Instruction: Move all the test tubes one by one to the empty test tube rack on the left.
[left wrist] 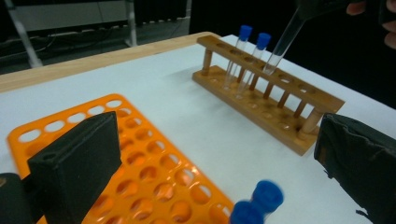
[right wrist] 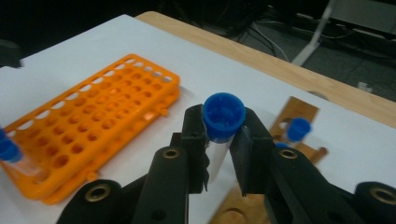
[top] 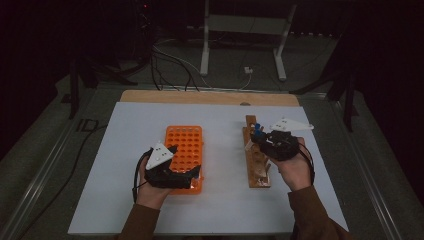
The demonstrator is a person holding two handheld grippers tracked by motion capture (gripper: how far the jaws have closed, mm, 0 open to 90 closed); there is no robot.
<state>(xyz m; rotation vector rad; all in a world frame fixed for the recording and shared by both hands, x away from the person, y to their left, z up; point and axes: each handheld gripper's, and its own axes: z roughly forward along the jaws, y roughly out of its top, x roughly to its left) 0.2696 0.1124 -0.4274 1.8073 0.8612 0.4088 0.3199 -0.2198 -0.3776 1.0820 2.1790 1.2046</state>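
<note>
Gripped just under its blue cap, a clear plastic test tube (right wrist: 219, 135) is held between the narrow-set jaws of the right hand-held gripper (right wrist: 223, 140), at the centre of the right gripper view. In the left gripper view, the same tube is seen at the upper right, slanting, with its rounded tip just above a hole of the long wooden test-tube rack (left wrist: 271, 100); whether the tip is touching the hole's edge cannot be told. Two more blue-capped tubes (left wrist: 245, 56) are standing in that rack, close beside the held one.

The left hand-held gripper (top: 187, 175) is seen at the lower centre-left of the high view, over the near end of the orange plastic tube tray (top: 186, 145), which lies on the white surface (top: 125, 200). Its black jaws are spread wide in its own view, with a blurred blue-capped tube (left wrist: 257, 203) low between them and not pressed by either pad.

Several risks can be judged from here. Because the held tube is tilted, its tip could be caught on the hole's rim, and the light wooden rack could be dragged or tipped. The neighbouring tubes could be knocked by the gripper body. The smooth tube could slip through a grip taken so near the cap. The tube between the left jaws could be toppled if only one pad meets it.
</note>
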